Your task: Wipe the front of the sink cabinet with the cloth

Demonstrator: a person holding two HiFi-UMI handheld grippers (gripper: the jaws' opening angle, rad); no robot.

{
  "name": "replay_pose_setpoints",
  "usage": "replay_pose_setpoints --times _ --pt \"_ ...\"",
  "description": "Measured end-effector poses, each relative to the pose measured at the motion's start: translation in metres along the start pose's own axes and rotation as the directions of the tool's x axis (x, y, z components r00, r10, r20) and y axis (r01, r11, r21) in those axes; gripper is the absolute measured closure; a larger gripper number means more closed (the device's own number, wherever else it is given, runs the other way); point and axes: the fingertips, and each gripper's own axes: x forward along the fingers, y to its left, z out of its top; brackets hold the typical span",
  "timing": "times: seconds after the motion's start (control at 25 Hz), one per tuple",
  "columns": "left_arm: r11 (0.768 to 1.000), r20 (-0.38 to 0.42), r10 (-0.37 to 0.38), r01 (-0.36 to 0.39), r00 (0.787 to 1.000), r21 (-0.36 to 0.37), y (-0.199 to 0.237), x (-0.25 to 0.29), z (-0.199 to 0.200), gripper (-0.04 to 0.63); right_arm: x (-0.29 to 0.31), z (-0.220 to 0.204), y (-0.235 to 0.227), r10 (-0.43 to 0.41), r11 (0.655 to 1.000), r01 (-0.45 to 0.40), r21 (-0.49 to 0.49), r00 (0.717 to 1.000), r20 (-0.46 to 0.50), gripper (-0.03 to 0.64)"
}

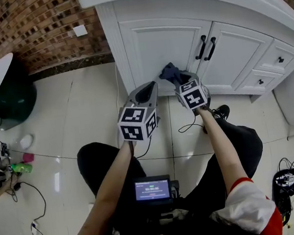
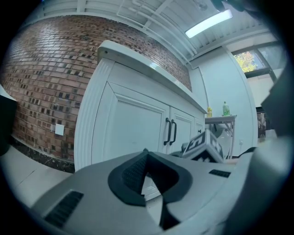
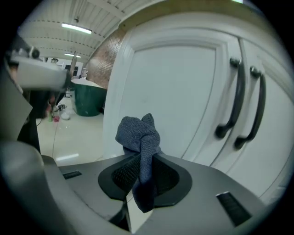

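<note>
Two tools: left gripper (image 1: 148, 89) at 9 o'clock of right gripper (image 1: 178, 78).
Left jaws: pressed together, empty.
Right jaws: clenched on cloth (image 3: 139, 137).
Cloth: by cabinet (image 1: 154, 45) door, at its 6 o'clock edge.

Bright, even indoor light. A ceiling lamp (image 2: 209, 23) glows in the left gripper view; the floor (image 1: 83, 111) shows soft glare. Gripper views bend at dark edges; the cabinet (image 3: 174, 92) is sharp, near foreground blurred.
</note>
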Motion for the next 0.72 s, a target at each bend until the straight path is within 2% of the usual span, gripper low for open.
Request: replay_pose_setpoints --times 0.16,0.36,0.56,0.72 --pt "1.0 0.0 -0.014 0.014 1.0 0.002 -0.01 0.004 -0.002 0.56 -0.055 0.068 -0.039 -0.055 0.998 0.056 -0.003 0.989 0.134 0.535" --pt "0.999 0.004 -0.039 0.039 0.999 0.014 -0.026 0.009 -0.002 0.56 -0.104 0.123 -0.083 -0.118 0.992 0.126 -0.02 0.965 0.233 0.535" --pt "0.998 0.018 -0.061 0.06 0.998 0.026 -0.038 0.015 0.005 0.56 -0.131 0.153 -0.115 -0.186 0.981 0.196 -0.006 0.941 0.283 0.535" --pt "0.997 0.018 -0.069 0.069 0.997 0.023 -0.045 0.017 0.005 0.56 -0.127 0.143 -0.127 -0.218 0.975 0.222 0.012 0.941 0.259 0.535"
